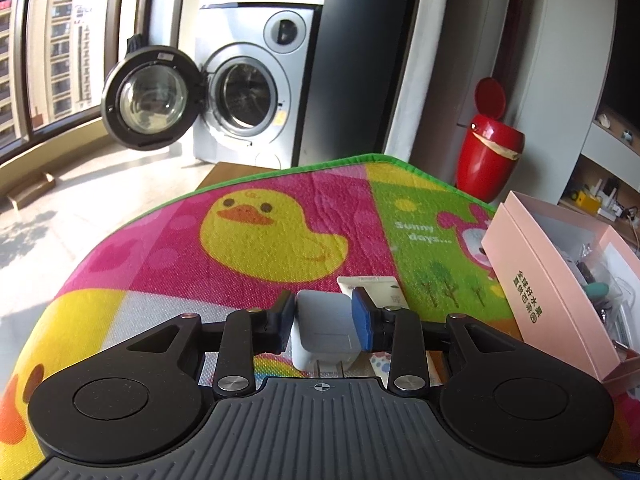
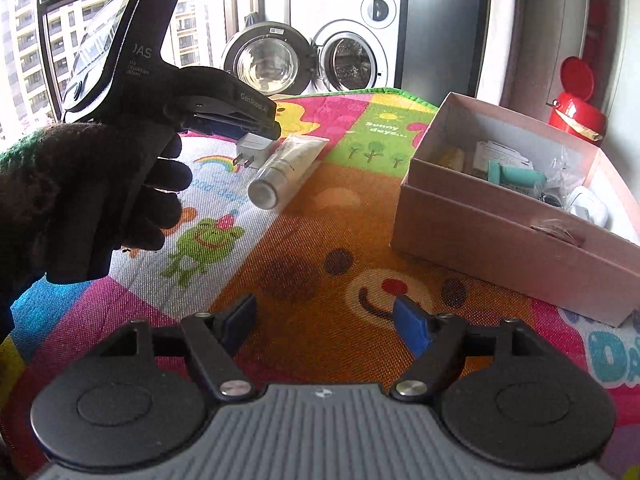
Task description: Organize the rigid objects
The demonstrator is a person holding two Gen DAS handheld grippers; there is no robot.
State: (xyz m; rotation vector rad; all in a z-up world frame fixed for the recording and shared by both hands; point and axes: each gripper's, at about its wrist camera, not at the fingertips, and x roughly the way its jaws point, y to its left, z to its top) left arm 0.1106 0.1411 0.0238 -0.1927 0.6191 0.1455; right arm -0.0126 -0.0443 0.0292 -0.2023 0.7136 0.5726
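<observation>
My left gripper is shut on a white plug adapter, prongs toward the camera, just above the colourful cartoon mat. The right wrist view shows the same adapter under the left gripper's body, held by a dark-gloved hand. A white cosmetic tube lies on the mat beside it; its end shows behind the adapter. A pink cardboard box with several small items stands at the right, also in the left wrist view. My right gripper is open and empty over the mat.
A washing machine with its door swung open stands beyond the mat's far edge. A red bin with raised lid stands at the far right. Windows are on the left, shelves on the right.
</observation>
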